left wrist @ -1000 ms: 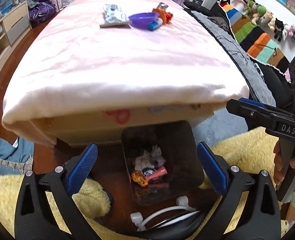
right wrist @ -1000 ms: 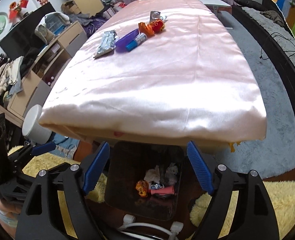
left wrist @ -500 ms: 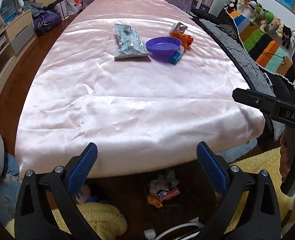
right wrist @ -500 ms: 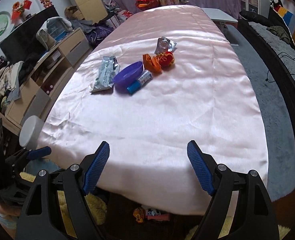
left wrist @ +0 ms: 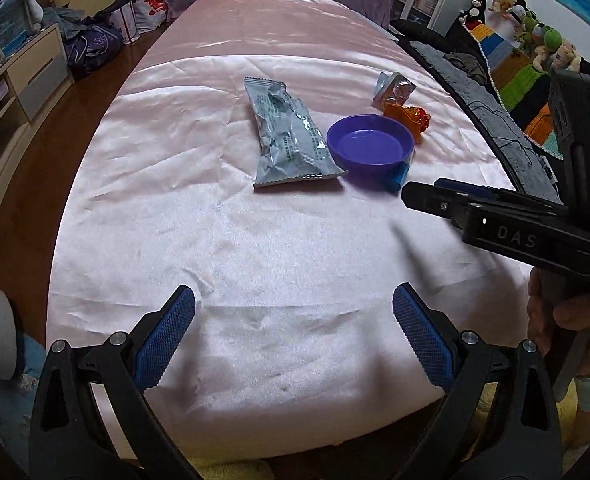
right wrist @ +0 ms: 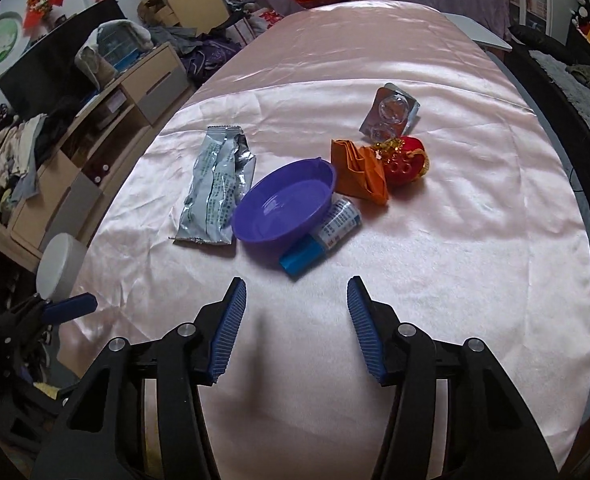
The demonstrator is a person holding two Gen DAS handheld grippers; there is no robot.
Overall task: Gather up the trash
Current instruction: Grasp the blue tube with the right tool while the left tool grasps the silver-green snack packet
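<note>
Your view has lifted from the bin under the table edge to the pink satin tablecloth (right wrist: 435, 260); the bin is now out of frame. Judge the drop-off finished and the next pickup due.

The remaining items lie clustered mid-table. Largest is the crumpled silver wrapper (left wrist: 289, 136), lying flat, just beside the purple dish (right wrist: 285, 206). A blue-capped tube (right wrist: 323, 236) is tucked partly under the dish's near rim. An orange folded paper (right wrist: 361, 172) touches a red ornament (right wrist: 405, 160); a clear blister pack (right wrist: 391, 114) lies just beyond them.

Your right gripper (right wrist: 295, 324) is parted wide and empty, aimed at the tube and dish, a moment ago over the bin. Your left gripper (left wrist: 293, 336) is likewise wide and empty, lower over the near cloth, well short of the wrapper.

Treat the wrapper as probable trash; the dish's status is uncertain.
</note>
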